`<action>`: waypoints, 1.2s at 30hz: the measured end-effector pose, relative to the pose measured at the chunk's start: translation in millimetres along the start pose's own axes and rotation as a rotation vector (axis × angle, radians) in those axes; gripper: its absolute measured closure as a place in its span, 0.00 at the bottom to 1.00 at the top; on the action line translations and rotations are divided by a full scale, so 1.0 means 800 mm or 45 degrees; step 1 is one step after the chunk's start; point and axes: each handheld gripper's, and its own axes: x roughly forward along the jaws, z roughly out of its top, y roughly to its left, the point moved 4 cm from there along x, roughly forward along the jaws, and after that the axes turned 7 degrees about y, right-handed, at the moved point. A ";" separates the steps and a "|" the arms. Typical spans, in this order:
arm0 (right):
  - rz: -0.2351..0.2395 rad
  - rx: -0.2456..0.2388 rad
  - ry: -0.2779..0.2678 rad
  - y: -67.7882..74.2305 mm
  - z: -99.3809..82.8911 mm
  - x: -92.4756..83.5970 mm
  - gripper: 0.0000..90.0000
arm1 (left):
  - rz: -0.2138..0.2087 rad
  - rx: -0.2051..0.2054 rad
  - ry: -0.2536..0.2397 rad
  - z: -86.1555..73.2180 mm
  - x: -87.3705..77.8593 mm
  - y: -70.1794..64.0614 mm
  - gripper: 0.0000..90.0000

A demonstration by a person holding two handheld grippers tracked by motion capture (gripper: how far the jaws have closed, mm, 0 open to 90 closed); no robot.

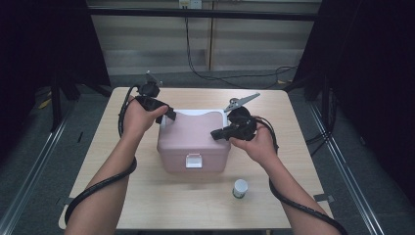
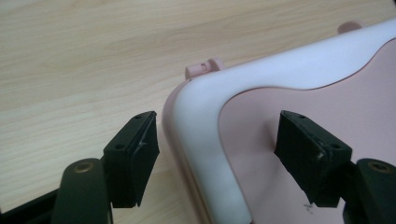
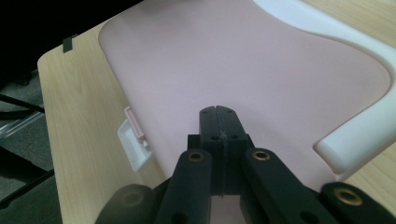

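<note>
A pink box point(image 1: 193, 142) with a white band along its lid's back edge stands shut in the middle of the table. My left gripper point(image 1: 166, 115) is at the box's back left corner. In the left gripper view its jaws point(image 2: 217, 128) are open and straddle the white band point(image 2: 205, 121), one pad outside the box and one over the pink lid, neither pressing. My right gripper point(image 1: 217, 133) hovers over the lid's right side. Its jaws point(image 3: 218, 112) are shut with nothing between them, pointing across the pink lid point(image 3: 243, 60).
A white latch point(image 1: 194, 160) sits on the box's front wall, also seen as the latch point(image 3: 133, 142) in the right gripper view. A small white-capped bottle point(image 1: 240, 188) stands on the wooden table point(image 1: 122, 196) in front of the box, to its right. Dark floor surrounds the table.
</note>
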 end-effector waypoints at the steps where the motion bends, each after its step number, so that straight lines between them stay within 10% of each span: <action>1: 0.004 0.001 -0.001 0.000 0.000 0.000 1.00 | -0.005 -0.009 -0.005 0.001 0.001 -0.001 0.33; 36: -0.001 0.046 0.024 0.003 0.000 0.000 1.00 | -0.037 0.014 -0.050 -0.004 -0.029 -0.015 0.37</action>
